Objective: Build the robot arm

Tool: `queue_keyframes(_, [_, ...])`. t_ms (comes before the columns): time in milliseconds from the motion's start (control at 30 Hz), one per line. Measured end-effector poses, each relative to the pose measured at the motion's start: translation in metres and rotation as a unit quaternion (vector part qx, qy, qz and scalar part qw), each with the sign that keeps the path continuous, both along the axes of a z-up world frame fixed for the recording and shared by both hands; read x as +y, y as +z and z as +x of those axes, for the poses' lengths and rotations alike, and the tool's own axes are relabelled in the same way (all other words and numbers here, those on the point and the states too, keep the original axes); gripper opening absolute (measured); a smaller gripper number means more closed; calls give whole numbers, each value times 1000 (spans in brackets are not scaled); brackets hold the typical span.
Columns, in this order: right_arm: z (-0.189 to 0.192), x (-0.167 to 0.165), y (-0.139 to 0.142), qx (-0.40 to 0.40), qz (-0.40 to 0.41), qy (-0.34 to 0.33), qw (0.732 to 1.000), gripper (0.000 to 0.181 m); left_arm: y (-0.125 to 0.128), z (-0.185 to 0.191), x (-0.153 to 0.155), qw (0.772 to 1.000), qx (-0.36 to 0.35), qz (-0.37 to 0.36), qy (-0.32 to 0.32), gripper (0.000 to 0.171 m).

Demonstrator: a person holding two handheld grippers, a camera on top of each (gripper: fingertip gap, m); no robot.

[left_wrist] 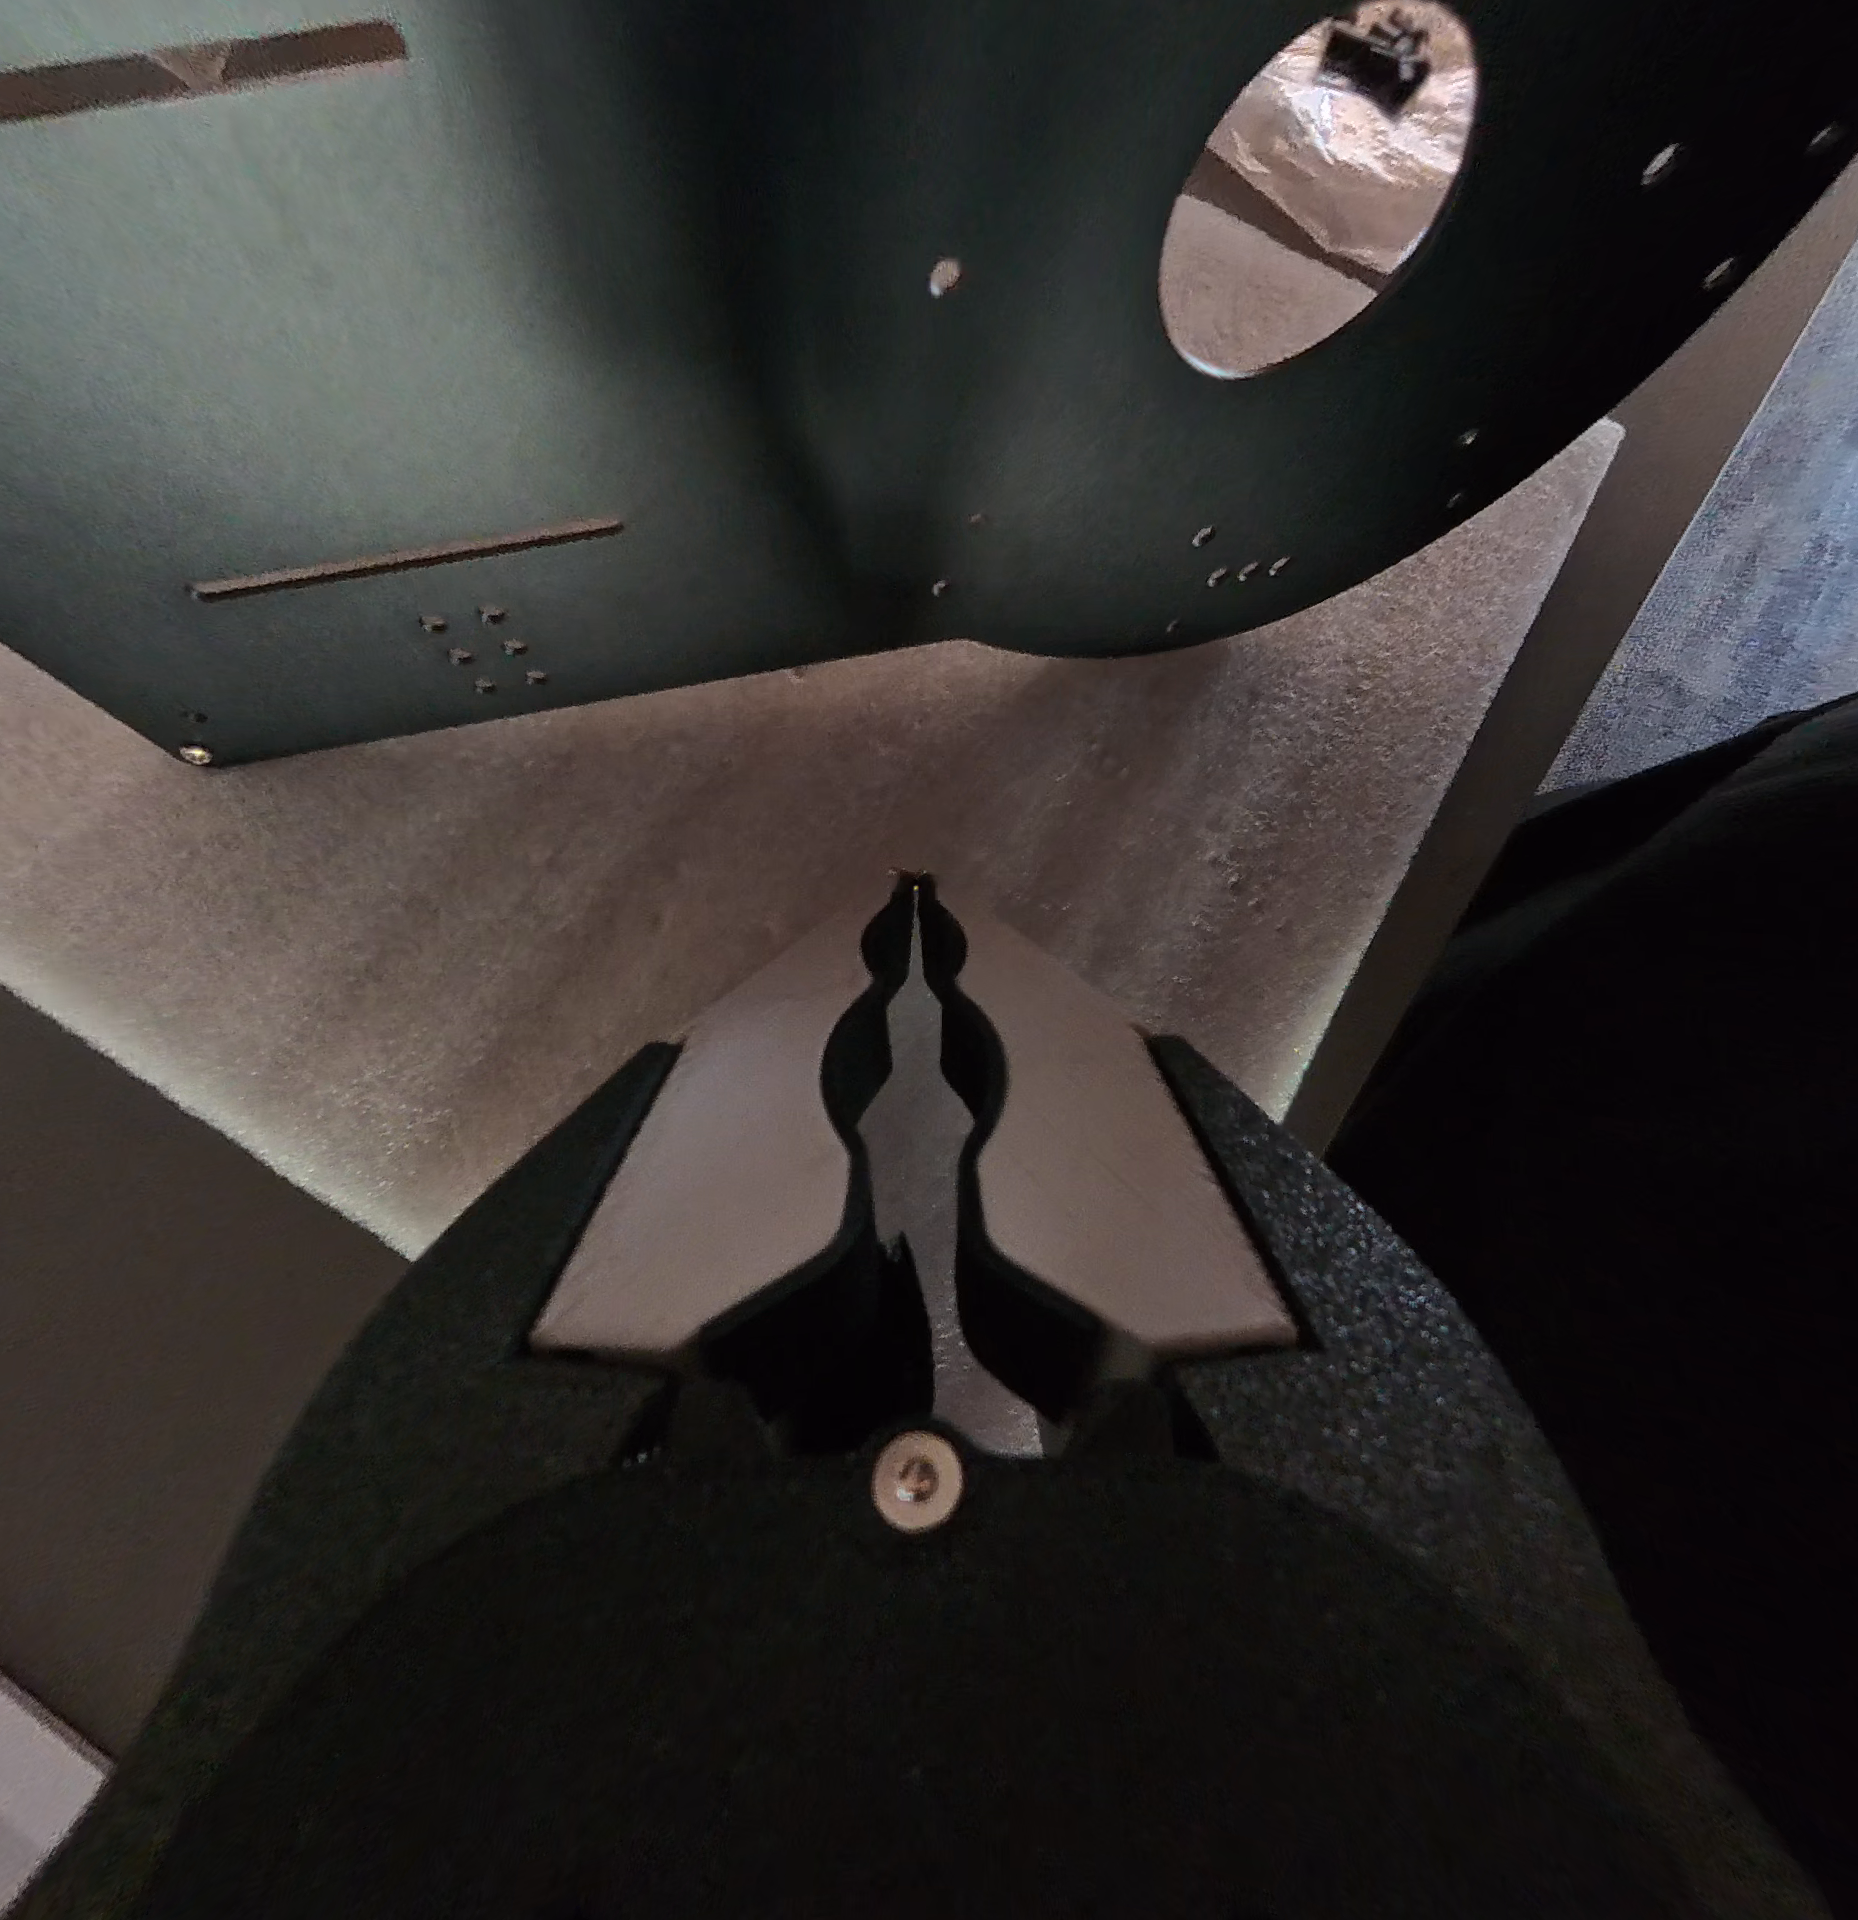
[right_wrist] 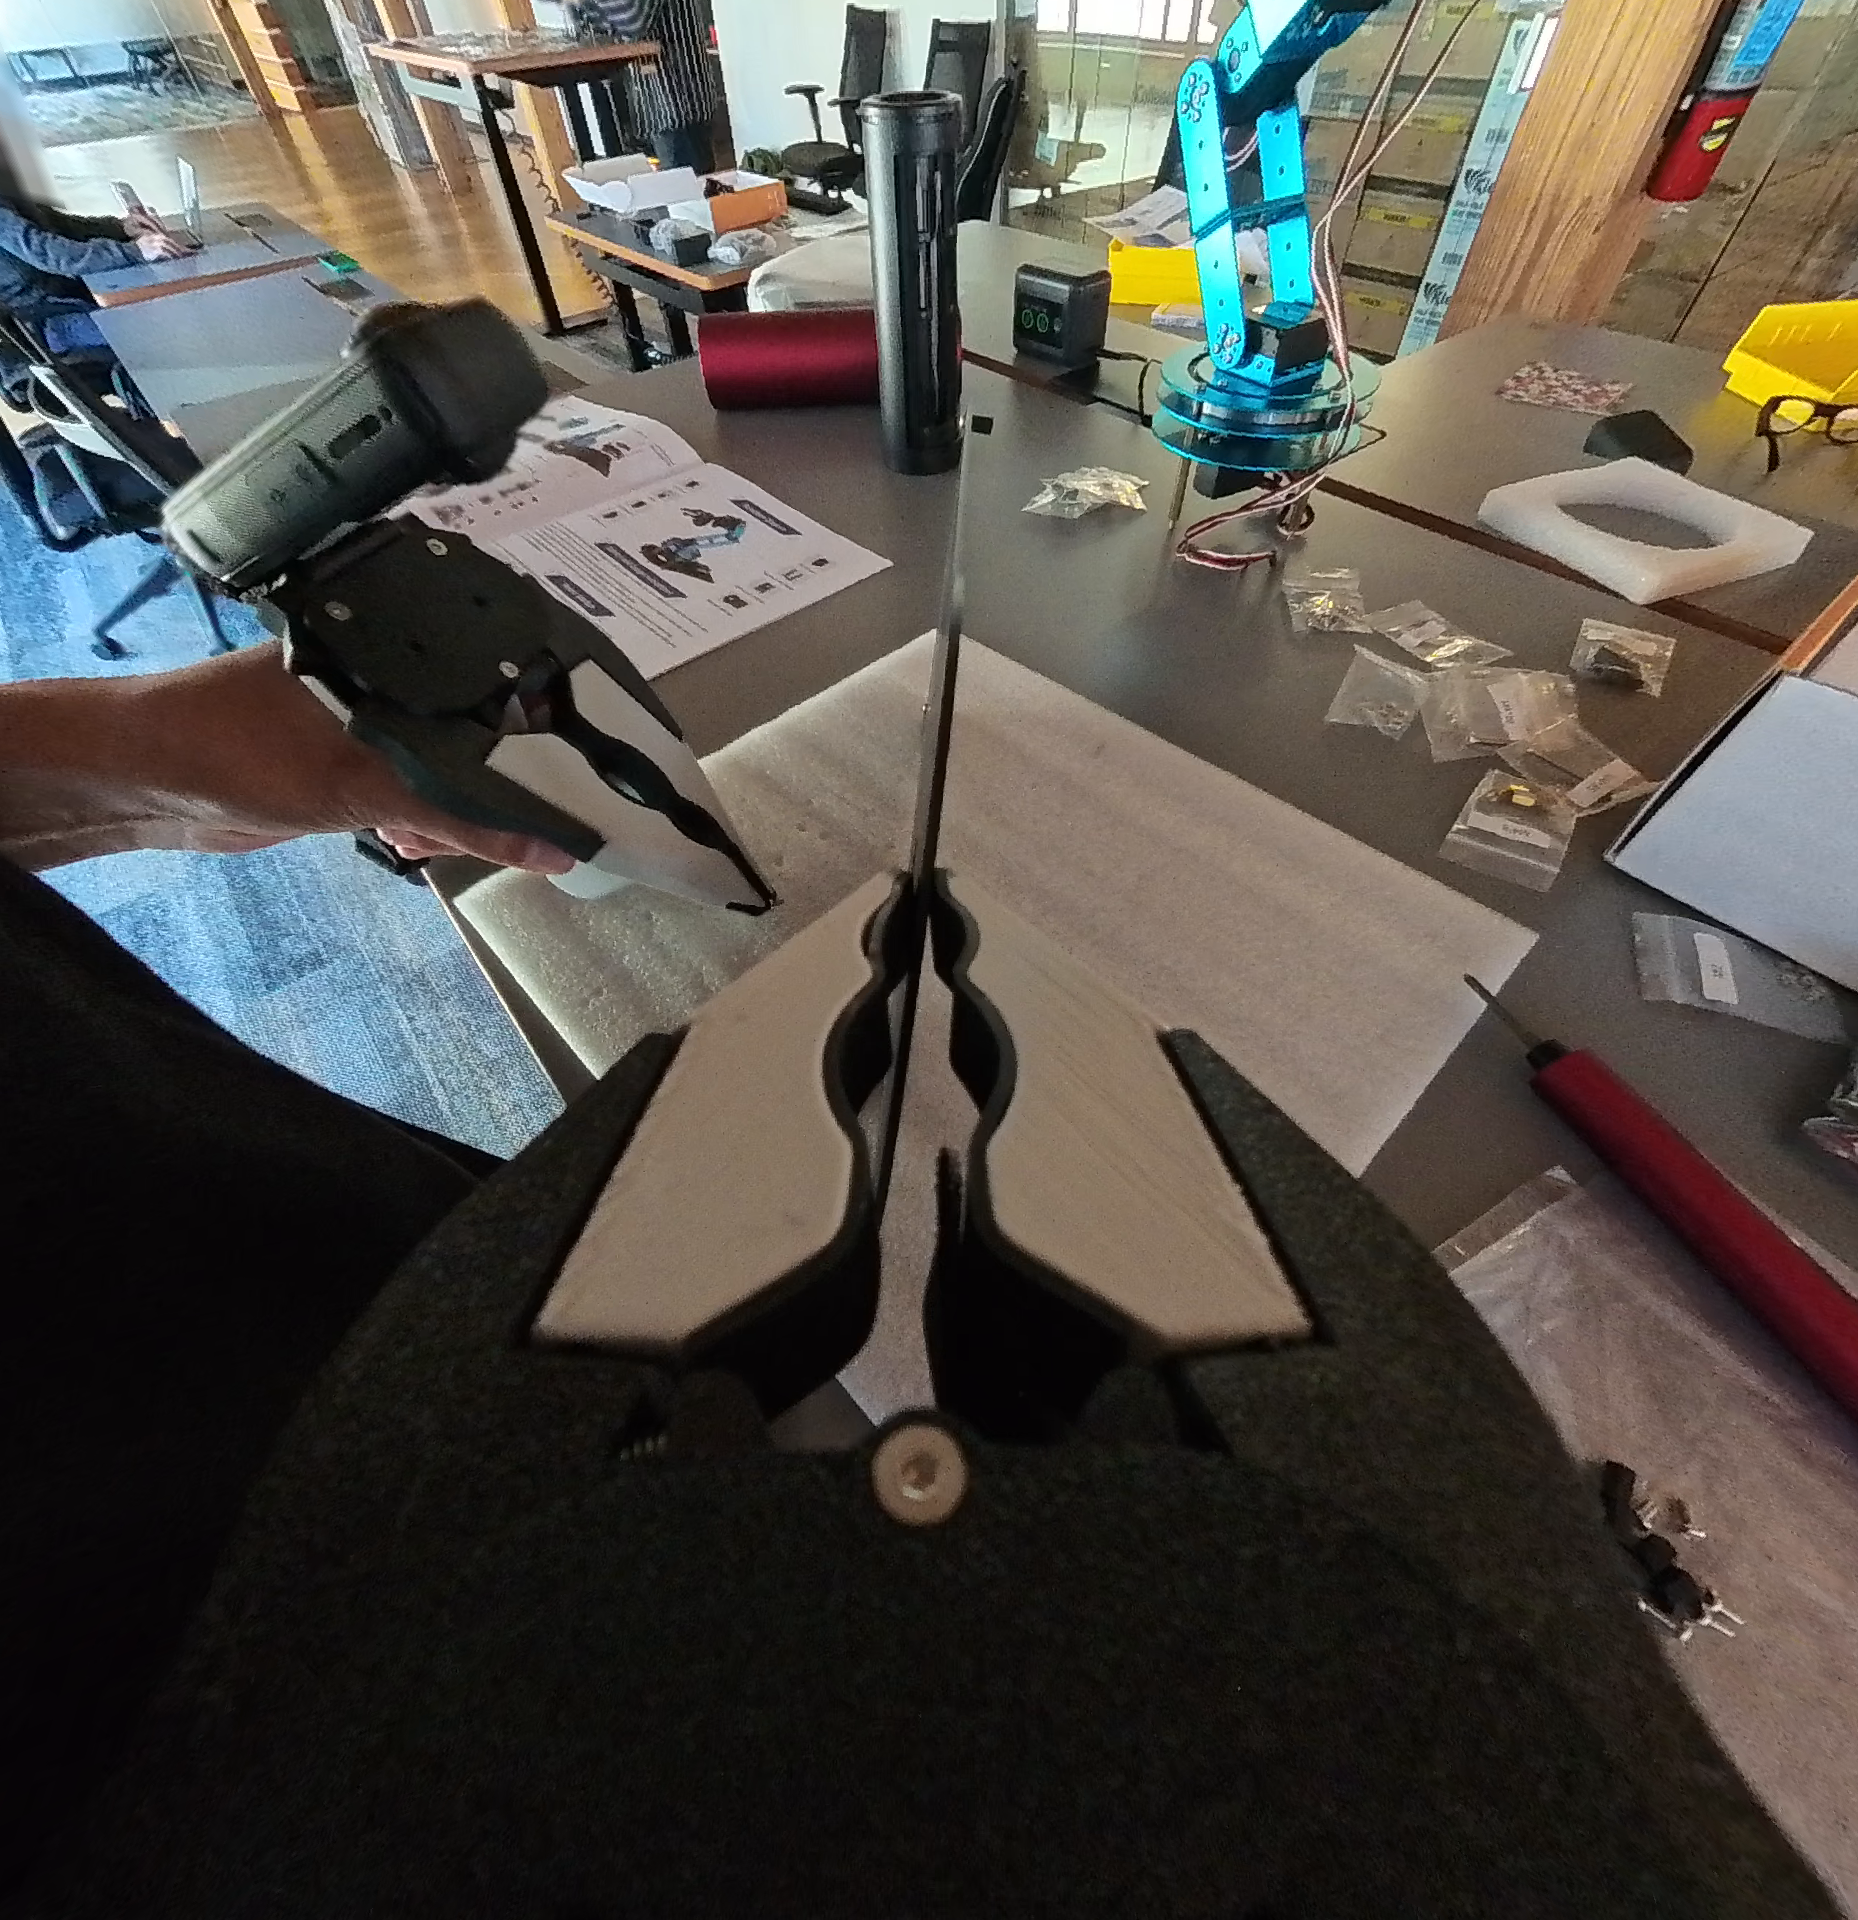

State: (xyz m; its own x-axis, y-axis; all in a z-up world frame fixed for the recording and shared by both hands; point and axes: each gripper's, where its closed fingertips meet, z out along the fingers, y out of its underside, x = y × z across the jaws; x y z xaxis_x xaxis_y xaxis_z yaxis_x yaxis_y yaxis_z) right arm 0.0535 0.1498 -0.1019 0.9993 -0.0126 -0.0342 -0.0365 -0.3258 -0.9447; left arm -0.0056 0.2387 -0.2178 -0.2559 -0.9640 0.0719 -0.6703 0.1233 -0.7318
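My right gripper (right_wrist: 917, 899) is shut on a thin black metal plate (right_wrist: 946, 675), which it holds upright and edge-on above a white foam sheet (right_wrist: 1164, 831). In the left wrist view the plate's flat face (left_wrist: 696, 312) fills the top, with a large round hole (left_wrist: 1309, 187), slots and small holes. My left gripper (left_wrist: 914, 883) is shut, its tips down on the foam sheet (left_wrist: 489, 883) just short of the plate. A tiny glinting speck sits at its tips, too small to identify. A hand (right_wrist: 229, 769) holds the left gripper (right_wrist: 753, 906), left of the plate.
On the dark table are a red-handled screwdriver (right_wrist: 1714, 1226), several small parts bags (right_wrist: 1476, 707), a blue robot arm (right_wrist: 1247, 208), a black tube (right_wrist: 909, 281), a red cylinder (right_wrist: 790, 358), an open booklet (right_wrist: 676, 551), a white box (right_wrist: 1777, 810) and a foam frame (right_wrist: 1642, 530).
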Motion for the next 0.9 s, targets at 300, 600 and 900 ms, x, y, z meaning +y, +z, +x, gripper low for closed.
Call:
queue_keyframes(300, [-2,0,0,-2,-1,1,1000,1,108,21,-27,975,-186,-62,-107,0])
queue_keyframes(600, [-3,0,0,-16,-9,-2,1000,1,121,48,-11,950,-169,63,-253,0])
queue_keyframes(900, [-6,0,1,-15,-7,-16,1000,0,116,54,-14,940,-167,71,-288,0])
